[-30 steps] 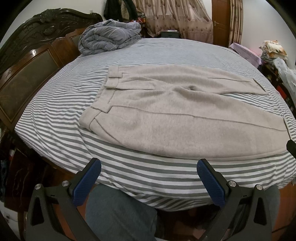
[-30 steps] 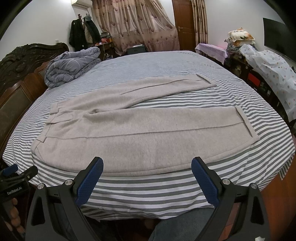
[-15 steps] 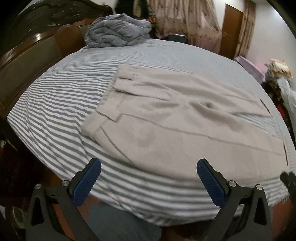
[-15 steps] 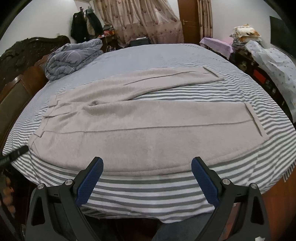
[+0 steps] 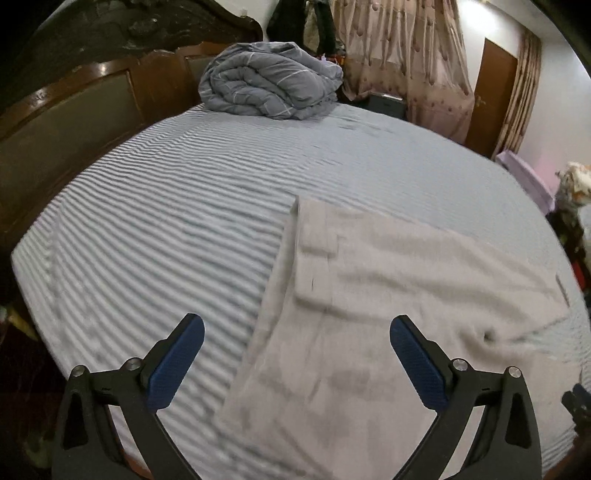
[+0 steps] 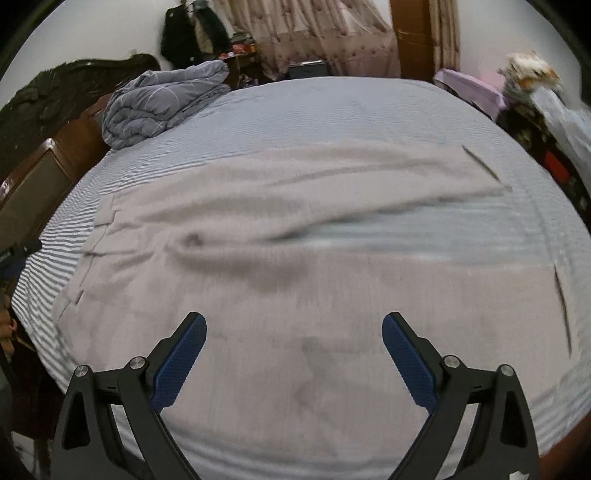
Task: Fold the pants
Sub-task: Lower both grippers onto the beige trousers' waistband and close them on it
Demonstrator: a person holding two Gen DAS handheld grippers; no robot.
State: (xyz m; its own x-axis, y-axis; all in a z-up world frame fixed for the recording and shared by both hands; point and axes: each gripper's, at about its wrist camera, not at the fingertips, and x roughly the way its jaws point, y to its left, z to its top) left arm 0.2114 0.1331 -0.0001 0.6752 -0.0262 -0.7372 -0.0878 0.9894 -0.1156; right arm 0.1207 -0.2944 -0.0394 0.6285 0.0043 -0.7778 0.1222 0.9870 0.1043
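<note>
Beige, soft-looking cloth: the pants, spread flat on the bed, which wears a grey-and-white striped sheet.

Left wrist view. My left gripper hangs above the waist end of the pants, jaws spread wide and holding nothing; its left blue pad sits over bare sheet, its right pad over the cloth. The waistband edge runs from near the middle of the bed down toward me, with a folded flap just inside it. The legs stretch away to the right. Rolled grey quilt at the far end of the bed, against the dark carved wooden headboard. Patterned curtain and brown door behind. The picture is slightly blurred.

Right wrist view. My right gripper hangs over the nearer leg of the pants, jaws spread wide, nothing between the blue pads. Pants lie across the bed: waist to the left, two legs running right, parted by a wedge of striped sheet. Hem of the nearer leg at far right; hem of the farther leg beyond it. A shallow wrinkle near the crotch. Quilt at upper left by the headboard; dark clothes hanging on the wall; lilac cloth at right. Blur here too.
</note>
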